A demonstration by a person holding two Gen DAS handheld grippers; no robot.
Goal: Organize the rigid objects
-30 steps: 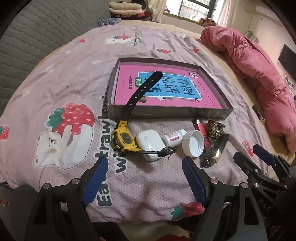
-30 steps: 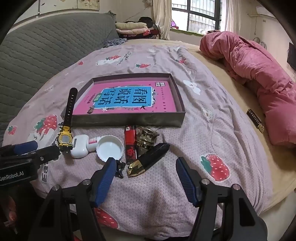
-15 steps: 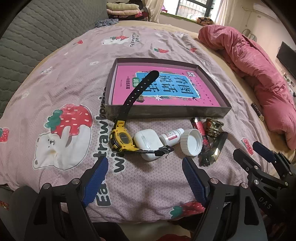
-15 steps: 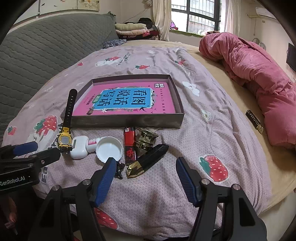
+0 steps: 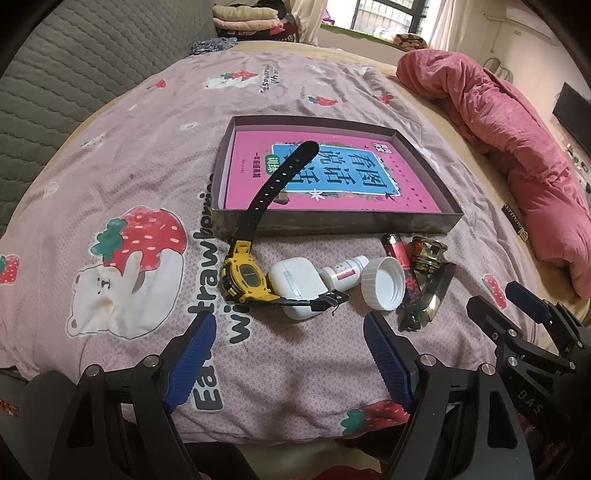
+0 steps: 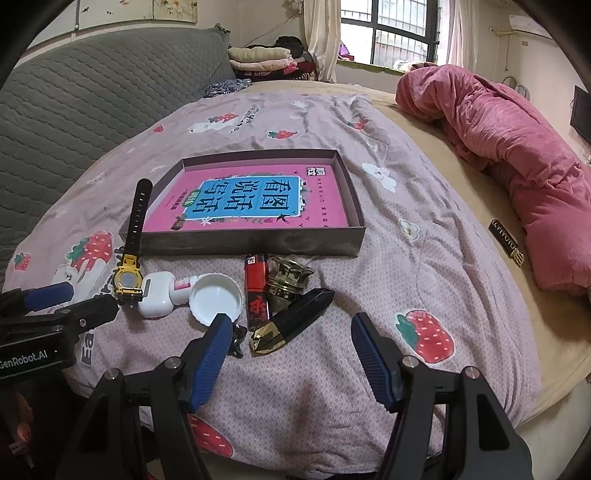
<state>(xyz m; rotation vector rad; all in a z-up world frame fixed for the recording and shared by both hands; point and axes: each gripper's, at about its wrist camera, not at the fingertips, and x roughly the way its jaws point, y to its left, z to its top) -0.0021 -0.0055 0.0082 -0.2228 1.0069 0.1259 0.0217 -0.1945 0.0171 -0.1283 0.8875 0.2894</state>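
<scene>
Gaping empty, both hand-held grippers (image 5: 286, 350) (image 6: 291, 350); only right view shows black clip (image 6: 236, 341).

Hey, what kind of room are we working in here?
Most likely a bedroom in a home: the items lie on a bed under a strawberry-print bedspread, with a bunched pink quilt, folded blankets and a barred window behind.
</scene>
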